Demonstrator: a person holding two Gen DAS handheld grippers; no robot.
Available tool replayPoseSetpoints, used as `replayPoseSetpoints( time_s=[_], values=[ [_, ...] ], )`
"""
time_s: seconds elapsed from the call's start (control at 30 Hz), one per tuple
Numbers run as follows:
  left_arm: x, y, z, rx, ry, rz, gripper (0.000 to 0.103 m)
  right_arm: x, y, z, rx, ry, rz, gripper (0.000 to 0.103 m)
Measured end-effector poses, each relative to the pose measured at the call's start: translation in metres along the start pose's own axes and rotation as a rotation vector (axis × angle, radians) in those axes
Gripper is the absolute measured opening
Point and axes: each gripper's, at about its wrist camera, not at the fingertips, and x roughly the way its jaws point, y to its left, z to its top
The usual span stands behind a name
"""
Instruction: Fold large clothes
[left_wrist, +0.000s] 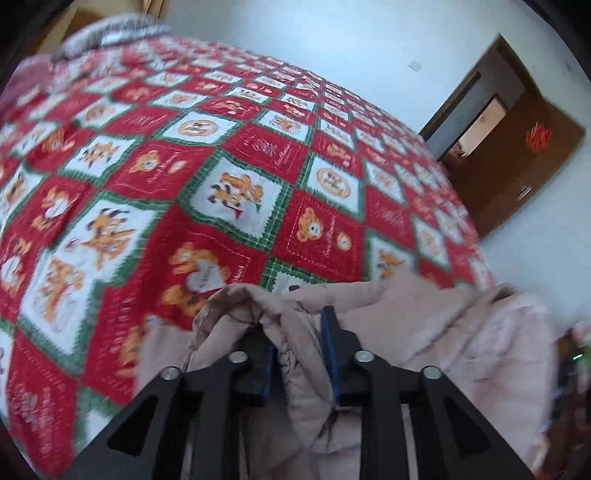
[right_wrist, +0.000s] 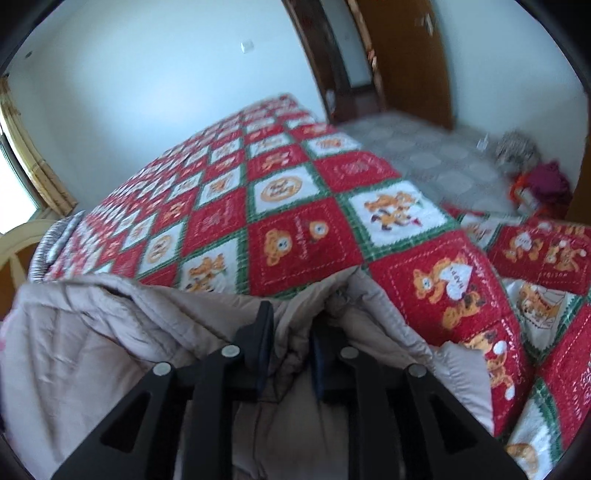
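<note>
A large pale beige quilted garment (left_wrist: 436, 332) hangs in front of both cameras, above a bed with a red, white and green teddy-bear patchwork cover (left_wrist: 229, 177). My left gripper (left_wrist: 301, 332) is shut on a bunched fold of the garment, with cloth pinched between its blue-padded fingers. My right gripper (right_wrist: 290, 332) is shut on another fold of the same garment (right_wrist: 92, 354), which spreads to the left and drapes below. The cloth hides the fingertips of both grippers.
The bed cover (right_wrist: 280, 221) fills the middle of both views. A brown wooden door (left_wrist: 517, 162) and white walls stand beyond the bed. Grey patterned floor (right_wrist: 424, 155) and a dark red bundle (right_wrist: 543, 181) lie to the right. A window (right_wrist: 18, 177) is at the left.
</note>
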Motion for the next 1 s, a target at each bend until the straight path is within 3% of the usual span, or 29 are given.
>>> replayPoseSetpoints(
  time_s=[0.03, 0.07, 0.1, 0.17, 0.23, 0.27, 0.33, 0.37, 0.43, 0.5, 0.57, 0.67, 0.77, 1.0],
  values=[
    [-0.017, 0.005, 0.008, -0.024, -0.002, -0.038, 0.031, -0.015, -0.001, 0.003, 0.022, -0.031, 0.042, 0.031],
    [-0.029, 0.006, 0.012, -0.031, -0.005, -0.052, 0.034, -0.039, 0.001, 0.007, 0.033, -0.095, 0.079, 0.046],
    [-0.04, 0.005, 0.016, -0.028, -0.005, -0.056, 0.035, -0.055, 0.003, 0.008, 0.028, -0.14, 0.083, 0.067],
    [-0.065, -0.007, 0.02, 0.014, -0.032, -0.052, 0.043, -0.103, 0.018, 0.008, -0.022, -0.278, 0.068, 0.082],
    [-0.083, -0.024, 0.017, 0.081, -0.088, 0.0, 0.05, -0.134, 0.042, 0.001, -0.108, -0.335, 0.054, 0.082],
    [-0.093, -0.036, 0.015, 0.12, -0.137, 0.036, 0.07, -0.14, 0.053, -0.003, -0.145, -0.342, 0.058, 0.082],
    [-0.108, -0.047, 0.013, 0.159, -0.236, 0.094, 0.098, -0.154, 0.086, -0.02, -0.252, -0.33, 0.089, 0.082],
    [-0.115, -0.05, 0.013, 0.164, -0.282, 0.106, 0.098, -0.155, 0.101, -0.029, -0.301, -0.315, 0.098, 0.079],
    [-0.122, -0.051, 0.017, 0.149, -0.288, 0.085, 0.098, -0.152, 0.129, -0.047, -0.395, -0.284, 0.09, 0.061],
    [-0.125, -0.053, 0.016, 0.112, -0.297, 0.079, 0.098, -0.138, 0.154, -0.062, -0.461, -0.24, 0.11, 0.034],
    [-0.12, -0.072, 0.004, 0.168, -0.291, 0.089, 0.098, -0.113, 0.172, -0.074, -0.499, -0.185, 0.11, 0.024],
    [-0.09, -0.105, -0.026, 0.268, -0.222, 0.122, 0.098, -0.063, 0.182, -0.083, -0.478, -0.1, 0.093, 0.024],
    [-0.051, -0.125, -0.049, 0.323, -0.171, 0.148, 0.099, -0.018, 0.167, -0.089, -0.421, -0.031, 0.037, 0.024],
    [0.011, -0.134, -0.073, 0.351, -0.138, 0.198, 0.099, 0.005, 0.129, -0.1, -0.331, -0.004, 0.033, 0.018]
  ],
)
